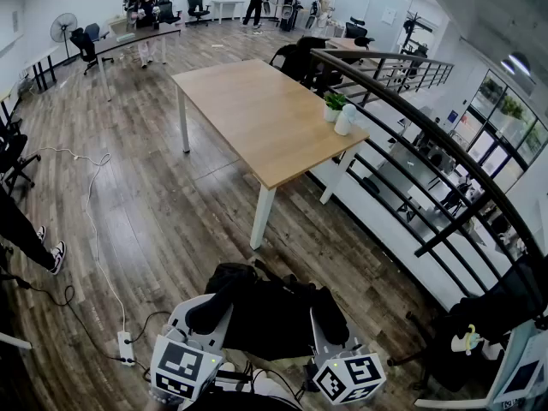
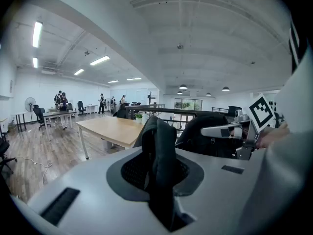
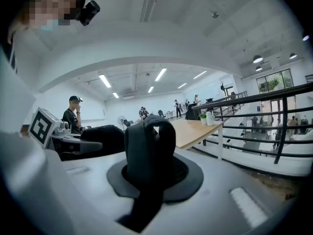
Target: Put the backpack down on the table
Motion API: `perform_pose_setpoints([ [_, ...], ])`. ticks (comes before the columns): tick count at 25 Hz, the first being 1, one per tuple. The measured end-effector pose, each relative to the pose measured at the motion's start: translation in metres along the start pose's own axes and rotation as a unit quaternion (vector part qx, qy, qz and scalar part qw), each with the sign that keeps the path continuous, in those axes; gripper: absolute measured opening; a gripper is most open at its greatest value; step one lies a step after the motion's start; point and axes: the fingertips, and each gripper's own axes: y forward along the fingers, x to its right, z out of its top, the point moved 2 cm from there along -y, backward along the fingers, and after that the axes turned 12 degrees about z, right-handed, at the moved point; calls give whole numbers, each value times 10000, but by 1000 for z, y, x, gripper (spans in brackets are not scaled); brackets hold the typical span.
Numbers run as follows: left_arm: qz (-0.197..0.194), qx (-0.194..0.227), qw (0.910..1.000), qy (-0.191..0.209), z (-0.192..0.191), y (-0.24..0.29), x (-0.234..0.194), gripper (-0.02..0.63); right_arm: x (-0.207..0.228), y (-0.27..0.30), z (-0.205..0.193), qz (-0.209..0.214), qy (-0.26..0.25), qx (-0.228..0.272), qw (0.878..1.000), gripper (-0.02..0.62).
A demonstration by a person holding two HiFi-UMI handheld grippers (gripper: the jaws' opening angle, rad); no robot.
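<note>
A black backpack [image 1: 272, 313] hangs in the air at the bottom of the head view, well short of the light wooden table [image 1: 257, 114]. My left gripper [image 1: 211, 308] is shut on a black shoulder strap [image 2: 159, 153] at the bag's left side. My right gripper [image 1: 330, 322] is shut on the other strap [image 3: 146, 153] at its right side. In the left gripper view the bag's body [image 2: 208, 138] bulges between the two grippers. The straps hide the jaw tips in both gripper views.
A small potted plant [image 1: 332, 104] and a white bottle [image 1: 345, 119] stand at the table's right edge. A dark railing [image 1: 445, 157] runs along the right. A white cable and power strip [image 1: 126, 347] lie on the wooden floor at left. People stand far back.
</note>
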Motion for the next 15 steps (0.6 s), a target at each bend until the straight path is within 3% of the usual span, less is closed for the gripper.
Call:
perform_pose_setpoints([
  [15,-7,66,10000,32,0,-3,-5,58,-6,2,-1,-18,0,67,10000,54],
])
